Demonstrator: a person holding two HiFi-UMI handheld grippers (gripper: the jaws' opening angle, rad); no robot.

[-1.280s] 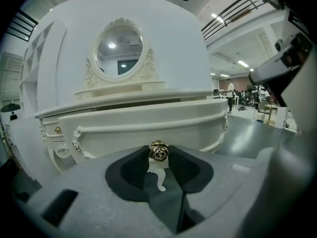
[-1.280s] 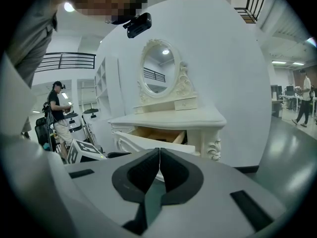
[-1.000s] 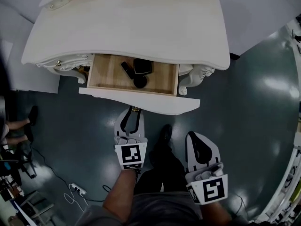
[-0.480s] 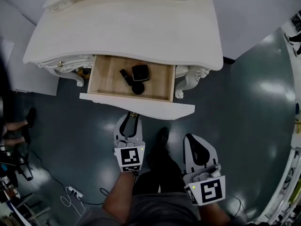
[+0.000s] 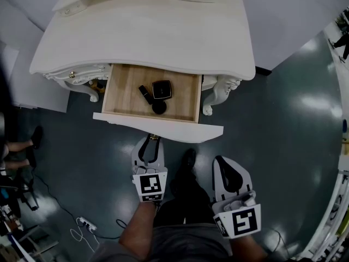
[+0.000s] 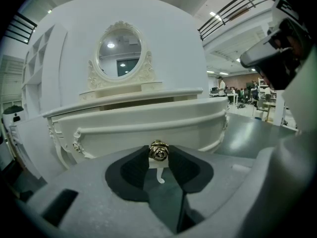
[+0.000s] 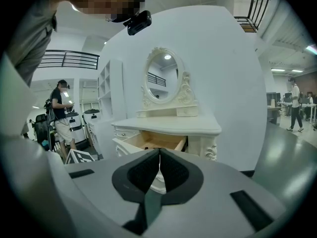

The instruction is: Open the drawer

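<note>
- One white dressing table (image 5: 147, 31) stands against a white wall, seen from above in the head view; two carved front legs (image 5: 221, 89) show under its top.
- One oval mirror (image 6: 119, 53) rises at the back of the top, with two small drawers (image 7: 185, 111) at its base.
- One drawer (image 5: 125, 91), under the middle of the top, stands open toward the person. Its wooden floor is exposed and its curved white front panel (image 5: 163, 127) is well clear of the table.
- Three dark items lie together on the drawer floor, right of centre: one stick (image 5: 145, 94), one square case (image 5: 162, 89) and one round disc (image 5: 159, 107).
- One brass, rose-shaped knob (image 6: 159, 151) sits at the middle of the front panel.
- Left gripper (image 5: 150, 144): level with the panel, its two dark pads pinching the knob from either side.
- Right gripper (image 5: 220, 160): held back beside the person's leg, well apart from the drawer. Its two jaws are pressed together with nothing between them, as the right gripper view shows.
- Two marker cubes, one on each gripper: left (image 5: 150, 184), right (image 5: 240, 221).
- One dark shoe (image 5: 189, 158) rests on the glossy grey floor (image 5: 283, 124) between the two grippers.
- One power strip (image 5: 87, 221) with its cable lies on the floor at lower left.
- Two bystanders appear in the right gripper view: one at far left (image 7: 62, 113), one at far right (image 7: 295, 103).
</note>
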